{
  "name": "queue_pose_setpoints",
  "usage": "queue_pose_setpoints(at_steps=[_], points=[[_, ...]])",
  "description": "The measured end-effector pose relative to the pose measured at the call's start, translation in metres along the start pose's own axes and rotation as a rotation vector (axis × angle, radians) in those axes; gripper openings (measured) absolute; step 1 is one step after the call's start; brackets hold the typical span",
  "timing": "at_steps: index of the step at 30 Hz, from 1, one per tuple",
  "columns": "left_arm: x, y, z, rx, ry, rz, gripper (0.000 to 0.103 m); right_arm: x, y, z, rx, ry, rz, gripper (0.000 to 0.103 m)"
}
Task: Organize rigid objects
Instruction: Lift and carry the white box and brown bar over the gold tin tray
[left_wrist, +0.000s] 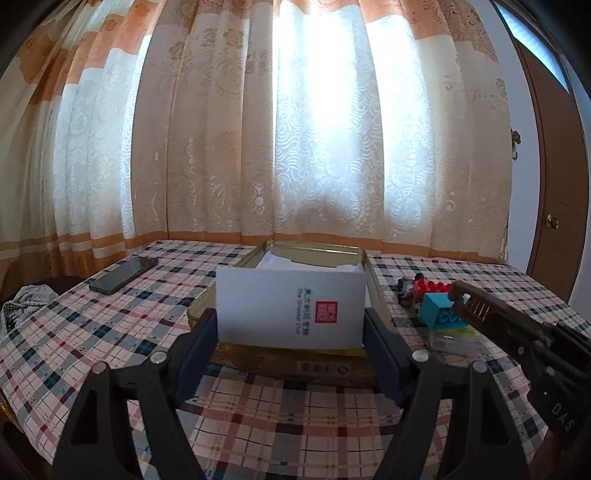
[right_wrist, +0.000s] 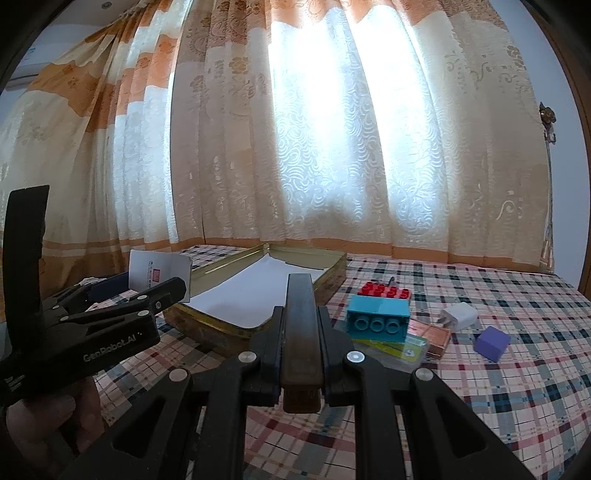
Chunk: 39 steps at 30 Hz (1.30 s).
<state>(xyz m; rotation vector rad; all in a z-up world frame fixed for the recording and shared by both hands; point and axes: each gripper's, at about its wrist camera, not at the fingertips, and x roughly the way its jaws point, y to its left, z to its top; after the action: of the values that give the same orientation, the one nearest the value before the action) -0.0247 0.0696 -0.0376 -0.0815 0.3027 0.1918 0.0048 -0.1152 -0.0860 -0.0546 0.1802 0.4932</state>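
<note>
Left gripper (left_wrist: 290, 328) clamps a flat white card box (left_wrist: 291, 306) upright over the gold tin (right_wrist: 332, 275). Right gripper (right_wrist: 301, 325) pinches a slim brown comb (right_wrist: 300, 332); teal brick (right_wrist: 378, 317) beside tin on checked cloth (right_wrist: 498, 369).

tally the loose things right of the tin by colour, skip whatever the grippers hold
Red: 1, toy brick
Teal: 1, toy brick
White: 1, charger plug
Purple: 1, cube
Copper: 1, flat box
Clear: 1, flat case
Total: 6, counted in the right wrist view
</note>
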Motion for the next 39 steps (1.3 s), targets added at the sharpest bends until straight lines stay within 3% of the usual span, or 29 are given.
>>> queue_pose_setpoints(at_steps=[25,39], points=[[0.016,0.029,0.006,-0.018,0.071,0.005,0.077,0.020,0.027,0.003,-0.030,0.071,0.067,0.017],[0.039,0.029,0.027,0.042,0.146,0.006,0.077,0.037,0.023,0.030,-0.030,0.090,0.093,0.017]])
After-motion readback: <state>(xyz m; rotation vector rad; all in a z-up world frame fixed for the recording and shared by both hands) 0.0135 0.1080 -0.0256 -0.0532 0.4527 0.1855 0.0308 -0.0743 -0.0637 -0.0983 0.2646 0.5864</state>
